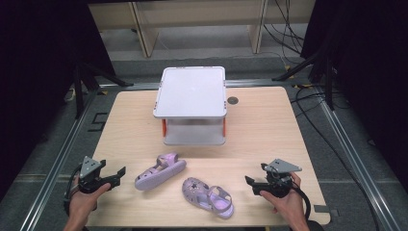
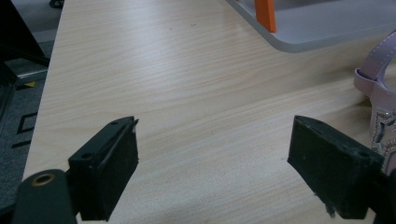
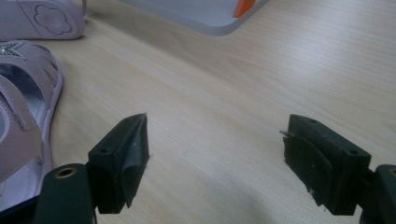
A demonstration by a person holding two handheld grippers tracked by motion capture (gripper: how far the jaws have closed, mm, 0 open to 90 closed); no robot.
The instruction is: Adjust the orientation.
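Both jaws gape empty, left gripper (image 1: pixel 114 177) and right gripper (image 1: pixel 252 185) flanking two lilac sandals (image 1: pixel 160 171) (image 1: pixel 208 197), probably poised to lift them onto the two-tier grey rack (image 1: pixel 191 91).

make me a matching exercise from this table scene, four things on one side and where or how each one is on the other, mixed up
Things:
1. left sandal
2. right sandal
3. two-tier rack
4. right gripper

Places or states:
a. stands at the far middle of the table, orange posts between its shelves
b. lies tipped on its side, sole showing
c. open, nothing between its fingers
d. sits sole down, nearest the front edge

Pairs: 1-b, 2-d, 3-a, 4-c
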